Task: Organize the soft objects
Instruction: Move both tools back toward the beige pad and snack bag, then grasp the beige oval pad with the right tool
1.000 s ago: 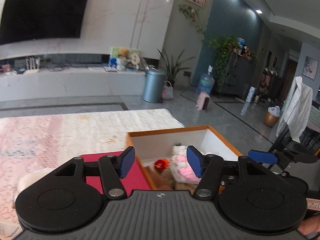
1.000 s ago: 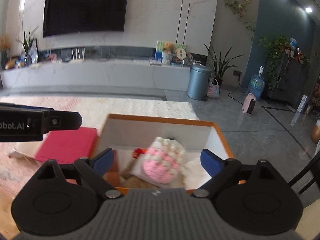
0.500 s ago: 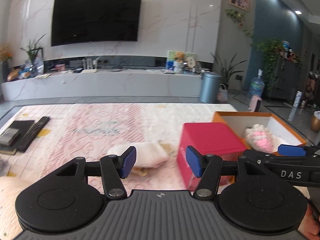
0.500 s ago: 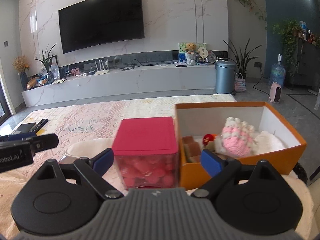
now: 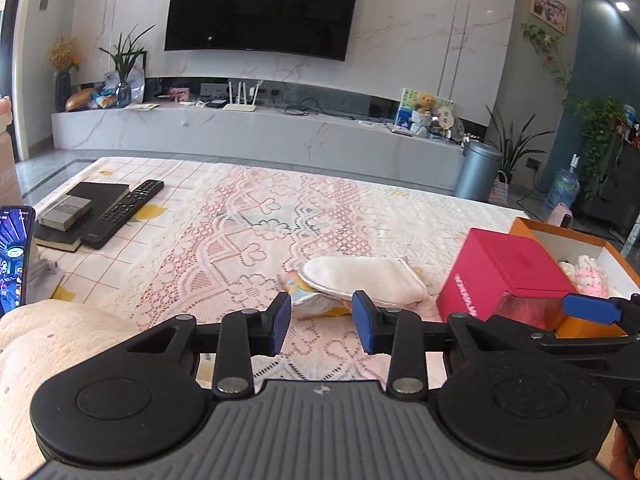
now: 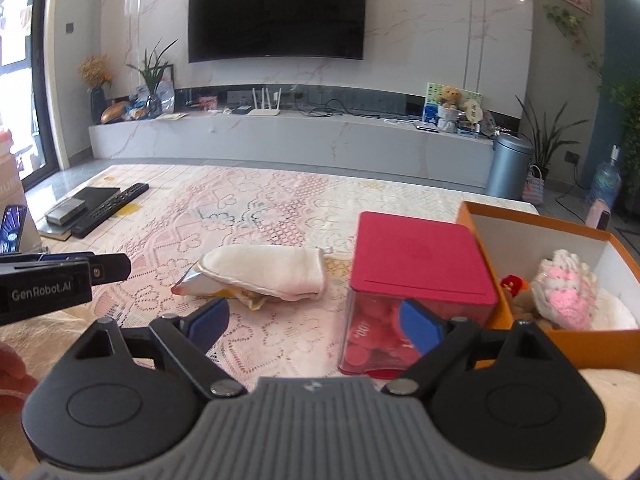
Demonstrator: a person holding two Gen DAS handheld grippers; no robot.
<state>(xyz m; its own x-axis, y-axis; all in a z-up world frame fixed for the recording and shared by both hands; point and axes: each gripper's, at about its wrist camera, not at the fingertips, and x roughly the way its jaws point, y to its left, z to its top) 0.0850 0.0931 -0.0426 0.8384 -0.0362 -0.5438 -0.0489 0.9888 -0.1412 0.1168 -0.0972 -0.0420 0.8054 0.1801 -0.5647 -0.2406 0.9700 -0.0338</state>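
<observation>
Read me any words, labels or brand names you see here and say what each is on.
"GenRobot.AI": side of the left hand-held gripper.
White lettering on the red box: too small to read.
White print on the box's clear side: blurred.
Phone screen: unreadable.

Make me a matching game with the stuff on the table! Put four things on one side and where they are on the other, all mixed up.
Things:
1. pink knitted toy
2. white cloth pouch
3. remote control
4. red-lidded box

Places:
A. lying flat in the middle of the lace tablecloth
B. inside the orange box
C. far left, next to a black book
D. standing right beside the orange box, on its left

Pairs: 1-B, 2-A, 3-C, 4-D
</observation>
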